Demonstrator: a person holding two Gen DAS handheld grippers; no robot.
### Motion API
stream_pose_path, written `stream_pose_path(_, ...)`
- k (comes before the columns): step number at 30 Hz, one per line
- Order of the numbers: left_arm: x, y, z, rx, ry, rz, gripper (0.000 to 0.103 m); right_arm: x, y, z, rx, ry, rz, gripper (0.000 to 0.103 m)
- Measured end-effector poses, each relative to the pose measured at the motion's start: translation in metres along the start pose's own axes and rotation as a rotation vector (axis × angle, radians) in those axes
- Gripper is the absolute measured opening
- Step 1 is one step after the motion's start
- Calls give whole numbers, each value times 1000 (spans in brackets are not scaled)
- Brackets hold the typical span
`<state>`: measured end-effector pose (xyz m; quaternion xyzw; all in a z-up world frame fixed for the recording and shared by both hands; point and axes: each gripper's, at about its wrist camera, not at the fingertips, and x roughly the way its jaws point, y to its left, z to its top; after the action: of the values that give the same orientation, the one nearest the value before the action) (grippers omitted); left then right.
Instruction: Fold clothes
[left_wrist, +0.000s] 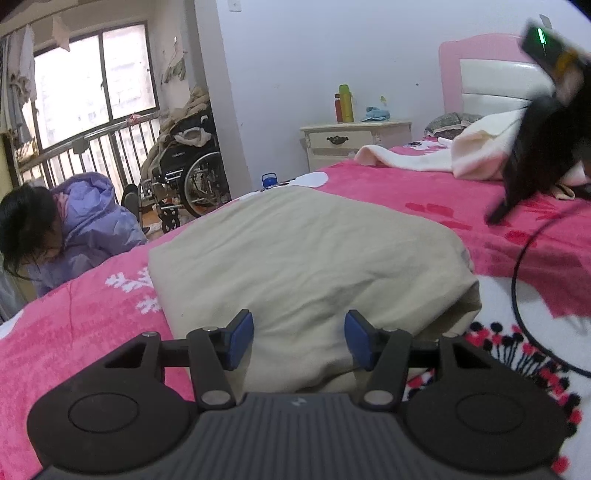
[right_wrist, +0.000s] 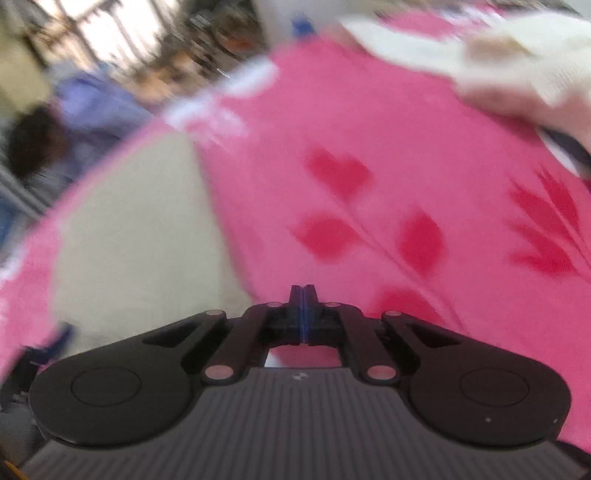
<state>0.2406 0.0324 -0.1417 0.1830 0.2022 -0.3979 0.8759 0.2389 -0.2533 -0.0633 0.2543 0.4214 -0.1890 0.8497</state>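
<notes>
Beige cloth, already folded into a thick rectangle, is the one garment (left_wrist: 295, 266) lying on the pink bed (left_wrist: 424, 192); its long axis runs from the near edge, under the left gripper (left_wrist: 299, 339), away toward the far left side of the bed, with one rounded folded corner bulging at the near right. The left gripper hovers just over the garment's near edge with its two blue-padded fingers (left_wrist: 242, 339) spread wide apart and nothing between them. The left wrist view is sharp and takes in the room: one cream blanket (left_wrist: 424, 157) heaped near the pink headboard (left_wrist: 452, 74), one nightstand (left_wrist: 354, 142) carrying two bottles, one wheelchair (left_wrist: 184, 173) piled with clothes by the window, one person in a purple jacket (left_wrist: 92, 225) bent low beside the bed, and the other gripper as a dark blurred shape at the upper right, with a black cable (left_wrist: 517, 280) looping down from it. The right wrist view is smeared by motion and shows little of that; what it adds is the right gripper (right_wrist: 303, 310) itself, its fingers clenched flat together on nothing, above bare pink bedcover printed with red leaves. There the garment appears only as a pale patch to the left of the gripper, apart from it, and the blanket as a pale blur at the upper right.
</notes>
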Motion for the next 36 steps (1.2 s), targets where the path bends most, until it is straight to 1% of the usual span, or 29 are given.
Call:
stream_pose_path(4, 0, 0, 2, -6, 8, -3, 58, 15, 36, 5, -175, 14, 93, 2)
stream_pose_path(5, -1, -1, 1, -4, 8, -2, 58, 24, 42, 3, -225, 29, 75, 0)
stream_pose_path(7, -1, -2, 1, -3, 6, 0, 58, 49, 35, -7, -279, 69, -56, 0)
stream_pose_path(8, -1, -3, 1, -1, 4, 6, 58, 59, 22, -11, -271, 89, -123, 0)
stream_pose_path(9, -1, -3, 0, -4, 4, 6, 58, 65, 11, -12, -249, 101, -163, 0)
stream_pose_path(10, -1, -2, 0, -10, 5, 3, 58, 59, 3, -7, -187, 93, -134, 0)
stream_pose_path(11, -1, -2, 0, -11, 4, 1, 58, 51, -1, -2, -153, 72, -116, 1)
stream_pose_path(12, -1, -2, 0, -9, 3, 0, 58, 40, 5, 3, -188, 17, -119, 2)
stream_pose_path(13, -1, -2, 0, -4, 2, -1, 58, 31, 13, 8, -225, -30, -101, 3)
stream_pose_path(14, -1, -2, 0, 1, 2, -1, 58, 22, 22, 13, -255, -71, -71, 4)
stream_pose_path(15, -1, -3, 0, 2, 2, -2, 58, 18, 31, 18, -273, -88, -12, 4)
stream_pose_path(16, 0, -3, 0, 0, 4, -2, 58, 18, 40, 20, -300, -84, 40, 4)
stream_pose_path(17, 0, -3, 1, -3, 6, -2, 58, 22, 48, 19, -341, -66, 73, 4)
stream_pose_path(18, 0, -3, 1, -6, 8, -1, 58, 28, 56, 17, -382, -44, 89, 3)
stream_pose_path(20, 0, -3, 1, -11, 9, 2, 59, 50, 61, 6, -454, 15, 18, 2)
stream_pose_path(21, -1, -4, 1, -11, 7, 1, 59, 61, 51, 3, -446, 30, -36, 2)
stream_pose_path(22, -1, -5, 1, -8, 5, 5, 59, 68, 43, 1, -436, 38, -72, 3)
stream_pose_path(25, -1, -3, -2, -14, 1, 7, 59, 57, 37, 12, -393, 1, -28, 1)
stream_pose_path(26, -1, -3, -1, -14, 1, 3, 59, 53, 35, 16, -378, -11, -14, 3)
stream_pose_path(30, -1, -2, 0, -9, 4, -2, 59, 38, 26, 31, -320, -60, 45, 4)
stream_pose_path(31, -1, -2, 0, -10, 6, 0, 59, 35, 26, 34, -320, -71, 64, 4)
stream_pose_path(33, -2, -4, 0, -17, 8, 4, 59, 36, 38, 34, -390, -78, 118, 4)
stream_pose_path(36, -3, -5, 1, -26, 8, 6, 59, 50, 16, 33, -351, -13, 51, 3)
